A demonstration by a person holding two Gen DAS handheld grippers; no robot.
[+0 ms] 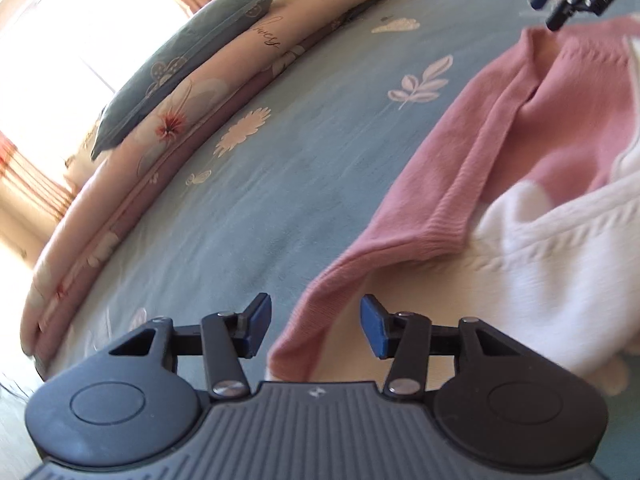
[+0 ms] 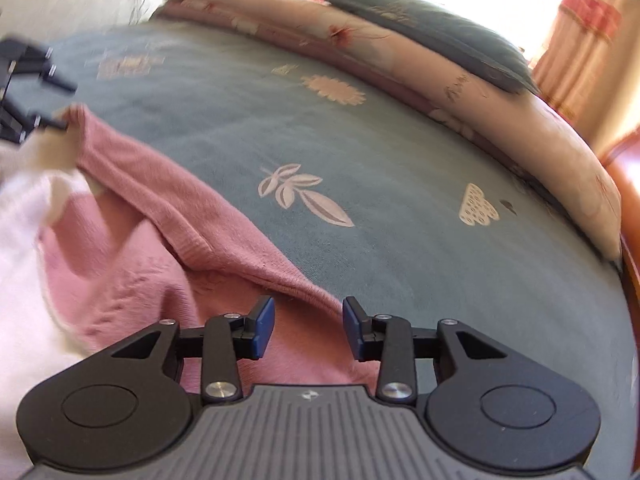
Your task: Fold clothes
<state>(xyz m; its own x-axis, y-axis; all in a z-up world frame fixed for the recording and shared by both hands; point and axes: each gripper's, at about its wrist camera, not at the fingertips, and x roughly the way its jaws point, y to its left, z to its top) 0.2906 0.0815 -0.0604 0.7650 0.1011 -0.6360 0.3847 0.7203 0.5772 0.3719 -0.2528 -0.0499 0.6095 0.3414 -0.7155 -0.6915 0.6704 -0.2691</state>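
Left wrist view, white knit panel (image 1: 560, 256), pink sweater (image 2: 208, 216)

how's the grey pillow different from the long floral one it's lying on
The grey pillow is dark slate with a faint outlined flower; the floral bolster is pale cream-pink with red-centred blossoms and script lettering. The grey pillow is short and lies on top; the floral bolster runs along the whole far edge of the blue bedspread, beneath it. Both are soft bedding by the sunlit window.

Illegible cursive script on the floral quilt (image 1: 224, 76).
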